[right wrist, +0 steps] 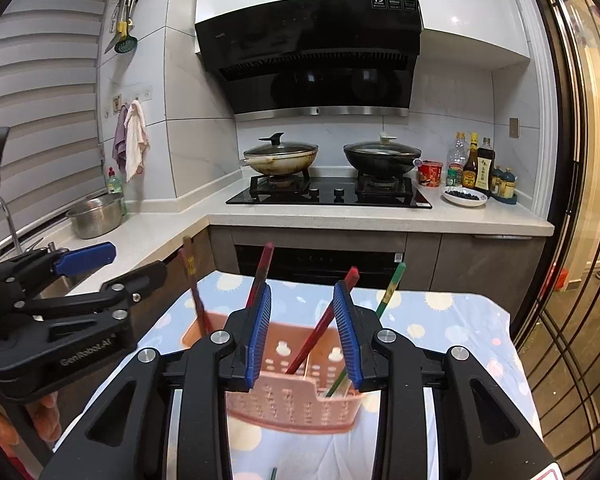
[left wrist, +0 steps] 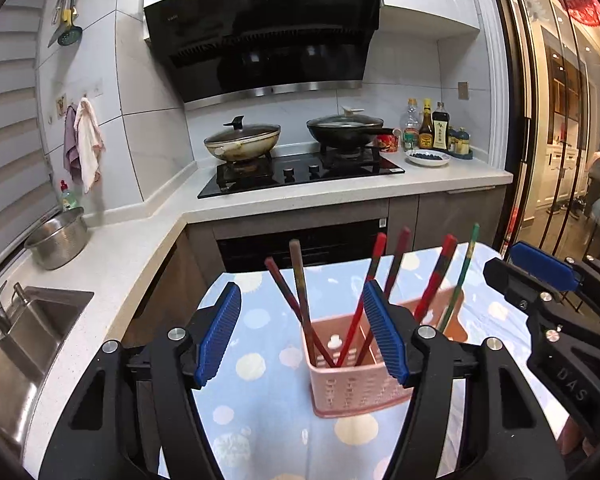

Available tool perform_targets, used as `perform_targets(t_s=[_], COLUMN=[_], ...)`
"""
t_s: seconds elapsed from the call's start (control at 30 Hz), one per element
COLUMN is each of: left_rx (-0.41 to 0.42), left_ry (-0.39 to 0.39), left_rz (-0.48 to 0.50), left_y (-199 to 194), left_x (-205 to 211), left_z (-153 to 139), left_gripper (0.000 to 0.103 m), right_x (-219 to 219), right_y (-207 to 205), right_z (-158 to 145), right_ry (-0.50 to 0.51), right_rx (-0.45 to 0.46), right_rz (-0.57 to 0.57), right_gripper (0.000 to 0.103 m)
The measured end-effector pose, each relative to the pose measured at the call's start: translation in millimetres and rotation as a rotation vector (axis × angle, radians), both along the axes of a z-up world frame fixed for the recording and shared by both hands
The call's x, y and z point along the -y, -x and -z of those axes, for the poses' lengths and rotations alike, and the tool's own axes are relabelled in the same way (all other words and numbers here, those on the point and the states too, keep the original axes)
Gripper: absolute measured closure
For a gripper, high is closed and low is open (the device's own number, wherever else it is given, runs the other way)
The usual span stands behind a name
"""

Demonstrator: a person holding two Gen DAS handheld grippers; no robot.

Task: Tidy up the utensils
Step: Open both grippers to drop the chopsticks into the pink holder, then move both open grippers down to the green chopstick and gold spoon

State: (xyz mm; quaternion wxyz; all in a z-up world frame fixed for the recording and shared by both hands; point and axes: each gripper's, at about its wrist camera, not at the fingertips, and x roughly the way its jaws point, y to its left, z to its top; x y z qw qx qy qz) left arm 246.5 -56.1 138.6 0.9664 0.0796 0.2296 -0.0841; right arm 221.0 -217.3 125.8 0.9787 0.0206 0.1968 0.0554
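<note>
A pink perforated utensil holder (left wrist: pixel 360 384) stands on a blue dotted cloth (left wrist: pixel 260 400) and holds several upright chopsticks (left wrist: pixel 300 280), red, brown and one green (left wrist: pixel 466 272). My left gripper (left wrist: pixel 300 336) is open and empty, its blue pads on either side above the holder's left compartment. The right gripper shows at the right edge (left wrist: pixel 540 268). In the right wrist view the holder (right wrist: pixel 296 396) sits just below my right gripper (right wrist: pixel 302 336), which is open and empty with red chopsticks (right wrist: pixel 320 328) between its pads. The left gripper (right wrist: pixel 92 264) is at the left.
A corner countertop (left wrist: pixel 140 240) has a sink (left wrist: pixel 24 332), a steel pot (left wrist: pixel 58 238), a gas hob (left wrist: pixel 300 172) with two lidded woks, sauce bottles (left wrist: pixel 428 124) and a small dish. A glass sliding door (left wrist: pixel 560 120) is at the right.
</note>
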Motion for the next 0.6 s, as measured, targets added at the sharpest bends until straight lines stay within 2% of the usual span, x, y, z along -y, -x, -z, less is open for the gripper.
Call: perform_targets(t_s=[0.27, 0.6], left_rx=[-0.037, -0.087], left_ry=[0.013, 0.023], left_rz=[0.027, 0.016], left_y=[27, 56], left_x=[-1, -4], left_z=[16, 40], left_gripper=[0.043, 0.042], right_x=[-5, -5], right_y=[42, 83], right_z=[19, 40], right_ry=[0.009, -0.006], right_rx=[-0.024, -0.064], right_rz=[-0.007, -0.003], right_gripper=[0.071, 0.071])
